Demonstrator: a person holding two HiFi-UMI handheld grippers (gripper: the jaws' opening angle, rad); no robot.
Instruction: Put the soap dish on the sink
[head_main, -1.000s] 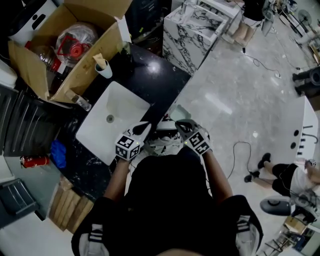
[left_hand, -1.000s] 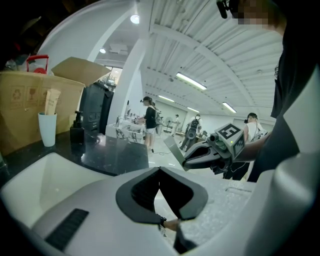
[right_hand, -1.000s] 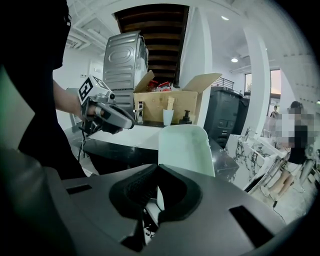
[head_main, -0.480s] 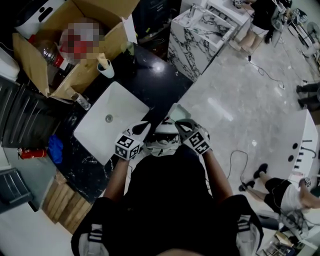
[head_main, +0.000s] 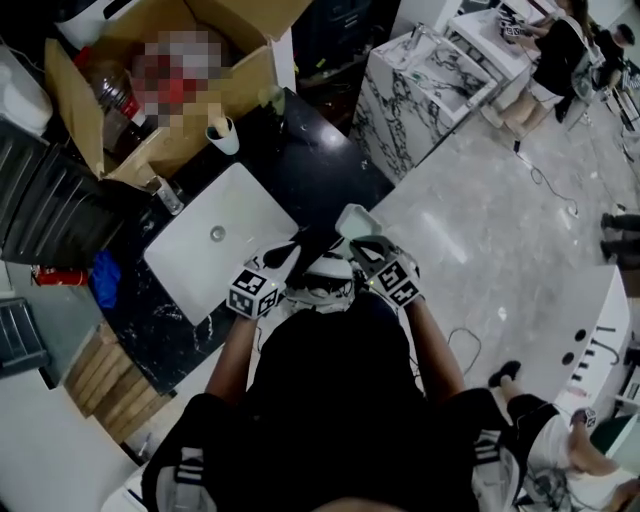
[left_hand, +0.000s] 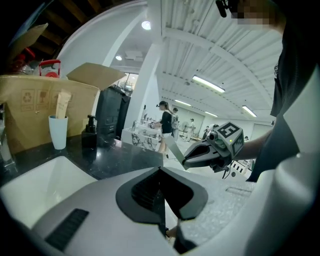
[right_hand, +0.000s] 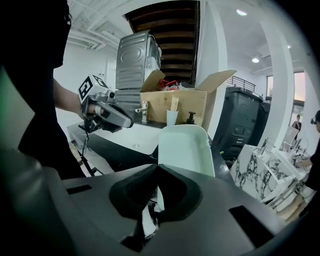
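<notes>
Now the right gripper (head_main: 366, 248), clamped on the soap dish (head_main: 355, 220), has edged it nearer the sink (head_main: 190, 270) at centre-left; the left gripper (head_main: 283, 256) is closed and empty.

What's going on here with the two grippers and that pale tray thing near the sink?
A person stands at a black counter with a white sink, a handheld gripper in each hand. The right gripper is clamped on a pale green soap dish, held in the air by the counter's edge, not yet set down. The left gripper, jaws together on nothing, hangs near the sink.
</notes>
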